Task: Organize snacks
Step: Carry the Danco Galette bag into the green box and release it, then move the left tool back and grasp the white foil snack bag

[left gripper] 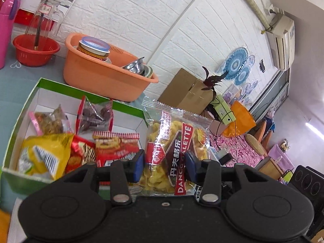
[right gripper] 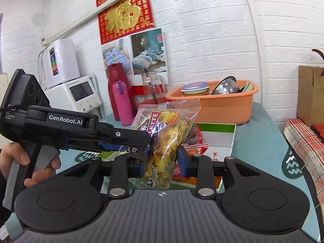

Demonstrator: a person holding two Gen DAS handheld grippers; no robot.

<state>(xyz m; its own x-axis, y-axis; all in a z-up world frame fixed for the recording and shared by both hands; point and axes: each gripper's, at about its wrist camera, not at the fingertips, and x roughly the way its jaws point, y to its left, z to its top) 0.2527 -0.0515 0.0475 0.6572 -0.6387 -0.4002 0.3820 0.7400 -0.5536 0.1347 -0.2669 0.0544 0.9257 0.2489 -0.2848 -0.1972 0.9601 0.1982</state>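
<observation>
Both the left gripper (left gripper: 165,167) and right gripper (right gripper: 162,163) clamp their fingers on the "DANCO GALETTE" snack bag (left gripper: 174,151); left of the fingers, a green-rimmed box (left gripper: 20,109) holds snack packets (left gripper: 46,154).

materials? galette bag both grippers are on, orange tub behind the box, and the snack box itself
galette bag: thin clear plastic film, glossy; glare, crinkles and a crimped top edge show.
orange tub: moulded plastic by its look, smooth with a dull sheen and a rolled rim.
snack box: probably printed cardboard, green outside, white inside, with thin folded walls.
</observation>
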